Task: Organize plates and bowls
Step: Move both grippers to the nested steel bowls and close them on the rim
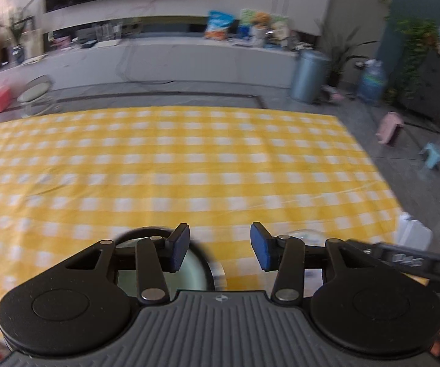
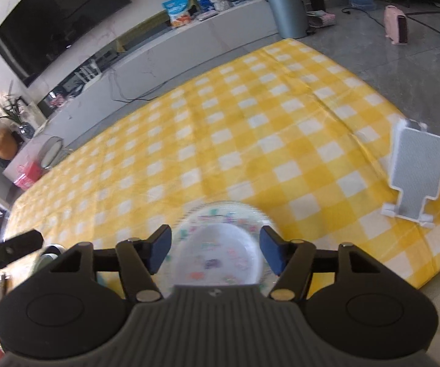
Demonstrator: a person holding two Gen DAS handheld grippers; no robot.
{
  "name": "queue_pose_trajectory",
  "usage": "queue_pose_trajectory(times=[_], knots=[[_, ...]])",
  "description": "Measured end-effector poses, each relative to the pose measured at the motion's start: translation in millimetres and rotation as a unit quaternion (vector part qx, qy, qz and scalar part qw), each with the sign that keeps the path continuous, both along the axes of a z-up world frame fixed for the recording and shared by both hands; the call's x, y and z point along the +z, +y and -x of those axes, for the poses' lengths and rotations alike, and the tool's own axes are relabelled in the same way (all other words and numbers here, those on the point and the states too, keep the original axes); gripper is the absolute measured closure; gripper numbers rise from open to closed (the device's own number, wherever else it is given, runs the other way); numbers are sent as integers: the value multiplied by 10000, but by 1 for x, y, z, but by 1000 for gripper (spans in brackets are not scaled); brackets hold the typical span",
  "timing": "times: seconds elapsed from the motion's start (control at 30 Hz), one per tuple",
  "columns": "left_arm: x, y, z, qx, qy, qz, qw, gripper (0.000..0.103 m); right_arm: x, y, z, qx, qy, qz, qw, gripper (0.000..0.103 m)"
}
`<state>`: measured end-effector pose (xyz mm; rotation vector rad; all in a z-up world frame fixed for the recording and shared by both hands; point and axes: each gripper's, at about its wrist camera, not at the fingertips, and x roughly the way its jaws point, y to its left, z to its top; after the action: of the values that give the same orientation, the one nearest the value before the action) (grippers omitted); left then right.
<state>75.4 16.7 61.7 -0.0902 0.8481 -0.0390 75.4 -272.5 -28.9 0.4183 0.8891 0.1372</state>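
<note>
The left hand-held gripper (image 1: 220, 249) has its jaws apart and holds nothing; below its left finger, near the desk's near edge, stands a dark-rimmed bowl (image 1: 189, 270) with a pale inside. The right hand-held gripper (image 2: 215, 252) is also open and empty, above a white bowl (image 2: 218, 258) that sits in a patterned plate (image 2: 252, 218) near the same edge. The yellow checked cloth (image 2: 220, 122) covers the desk. A white stand (image 2: 414, 171) is upright near the right edge.
</note>
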Motion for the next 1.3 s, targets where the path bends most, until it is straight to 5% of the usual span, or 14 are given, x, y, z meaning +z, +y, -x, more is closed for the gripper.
queue_pose_trajectory(times=[0.2, 0.73, 1.3], knots=[[-1, 45, 9, 379, 73, 184, 9991, 30, 22, 40, 8, 426, -97, -319, 9985, 29], [-53, 121, 13, 1058, 707, 1061, 9862, 30, -3, 126, -3, 687, 502, -297, 9959, 23], [-108, 132, -1, 1247, 1523, 1837, 9631, 32, -63, 155, -18, 853, 1383, -820, 9833, 33]])
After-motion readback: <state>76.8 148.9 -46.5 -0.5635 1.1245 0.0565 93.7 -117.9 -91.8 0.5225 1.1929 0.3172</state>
